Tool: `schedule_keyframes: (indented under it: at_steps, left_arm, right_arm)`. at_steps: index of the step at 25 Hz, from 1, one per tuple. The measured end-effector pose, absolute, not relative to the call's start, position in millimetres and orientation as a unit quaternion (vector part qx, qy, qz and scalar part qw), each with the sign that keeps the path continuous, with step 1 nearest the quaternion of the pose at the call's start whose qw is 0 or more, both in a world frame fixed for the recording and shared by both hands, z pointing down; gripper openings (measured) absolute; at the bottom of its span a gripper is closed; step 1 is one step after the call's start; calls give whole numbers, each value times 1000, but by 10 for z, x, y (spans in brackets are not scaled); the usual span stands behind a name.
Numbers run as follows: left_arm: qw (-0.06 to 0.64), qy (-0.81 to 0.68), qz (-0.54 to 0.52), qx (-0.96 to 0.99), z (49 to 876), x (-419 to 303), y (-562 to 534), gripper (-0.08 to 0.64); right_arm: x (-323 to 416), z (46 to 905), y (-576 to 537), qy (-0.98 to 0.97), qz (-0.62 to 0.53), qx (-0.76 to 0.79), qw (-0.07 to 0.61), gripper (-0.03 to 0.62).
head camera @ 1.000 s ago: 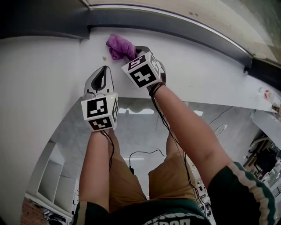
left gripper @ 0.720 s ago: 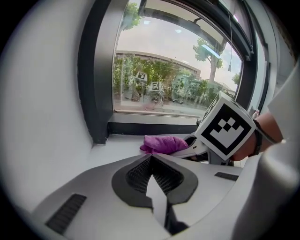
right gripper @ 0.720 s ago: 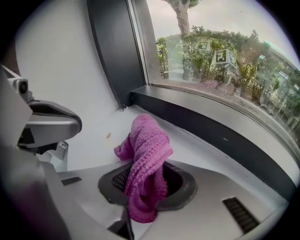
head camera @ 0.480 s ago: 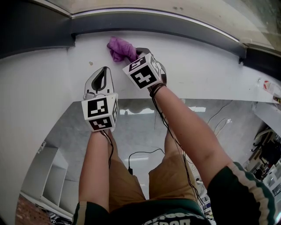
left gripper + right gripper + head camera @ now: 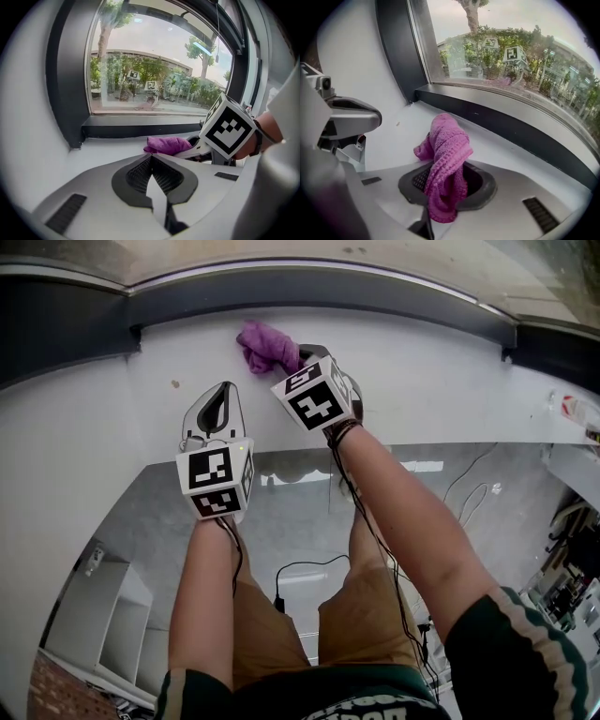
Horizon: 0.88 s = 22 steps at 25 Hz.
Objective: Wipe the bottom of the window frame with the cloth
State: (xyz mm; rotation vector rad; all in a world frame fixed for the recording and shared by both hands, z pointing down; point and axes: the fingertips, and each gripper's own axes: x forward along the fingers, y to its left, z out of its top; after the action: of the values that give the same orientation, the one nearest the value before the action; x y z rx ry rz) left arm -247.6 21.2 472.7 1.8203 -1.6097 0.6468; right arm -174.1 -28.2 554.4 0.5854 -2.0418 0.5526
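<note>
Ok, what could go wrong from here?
The purple terry cloth hangs bunched from the shut right tongs, so it may slip or wipe a narrow strip. It rests on the white sill; whether it reaches the dark bottom frame rail is unclear, so that edge could get missed.

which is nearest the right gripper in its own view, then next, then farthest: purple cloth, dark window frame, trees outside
1. purple cloth, pinched in the right gripper's fingers, centre.
2. dark window frame, ahead across the white sill.
3. trees, outside beyond the glass.
</note>
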Motion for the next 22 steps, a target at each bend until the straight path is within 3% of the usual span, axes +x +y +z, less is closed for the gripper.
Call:
schedule_keyframes:
  at_steps: [22]
  left_arm:
    - [305, -567, 250, 723, 4765, -1552, -2, 9]
  right_arm:
    - [-737, 5560, -373, -807, 246, 284, 455, 101]
